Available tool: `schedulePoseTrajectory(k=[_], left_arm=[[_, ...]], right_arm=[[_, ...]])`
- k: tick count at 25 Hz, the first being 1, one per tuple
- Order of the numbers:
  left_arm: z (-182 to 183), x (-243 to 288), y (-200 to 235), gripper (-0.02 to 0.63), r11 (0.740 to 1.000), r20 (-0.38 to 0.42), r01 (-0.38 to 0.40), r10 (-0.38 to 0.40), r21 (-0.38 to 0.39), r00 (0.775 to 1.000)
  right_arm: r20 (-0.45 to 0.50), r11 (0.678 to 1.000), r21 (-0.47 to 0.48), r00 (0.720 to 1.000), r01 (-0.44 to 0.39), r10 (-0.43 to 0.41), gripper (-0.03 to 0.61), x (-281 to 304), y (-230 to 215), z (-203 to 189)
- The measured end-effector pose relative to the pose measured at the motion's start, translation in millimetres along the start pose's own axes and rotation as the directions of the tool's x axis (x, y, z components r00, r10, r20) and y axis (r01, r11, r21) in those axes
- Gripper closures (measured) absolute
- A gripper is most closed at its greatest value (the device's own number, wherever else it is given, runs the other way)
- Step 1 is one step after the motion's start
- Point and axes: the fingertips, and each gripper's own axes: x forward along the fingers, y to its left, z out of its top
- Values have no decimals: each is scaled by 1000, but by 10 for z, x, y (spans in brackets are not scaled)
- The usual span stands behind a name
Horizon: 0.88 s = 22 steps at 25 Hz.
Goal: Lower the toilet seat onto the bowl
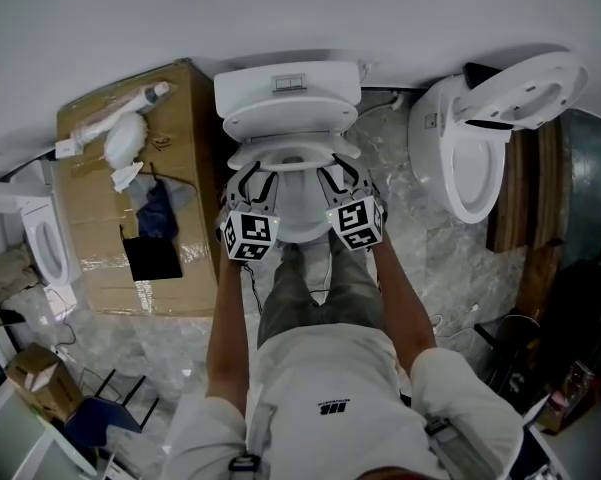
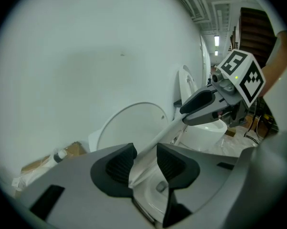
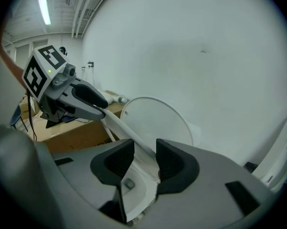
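The toilet seat hangs partway down between the upright lid and the bowl; the left gripper and right gripper both pinch its front rim — uneven lowering could twist it, or the glossy rim could slip — and slam.

A workshop or storeroom, not a home bathroom: one toilet stands against the far wall, a second toilet to its right, a taped cardboard box to its left, on a cluttered marbled floor under bare ceiling pipes.
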Motion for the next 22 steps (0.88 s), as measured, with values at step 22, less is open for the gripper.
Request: schedulePoseTrajectory(k=[22], left_arm=[[-733, -386, -700, 433, 990, -31, 141, -140, 29, 990]], right_arm=[[-101, 999, -39, 995, -5, 1, 439, -399, 669, -772]])
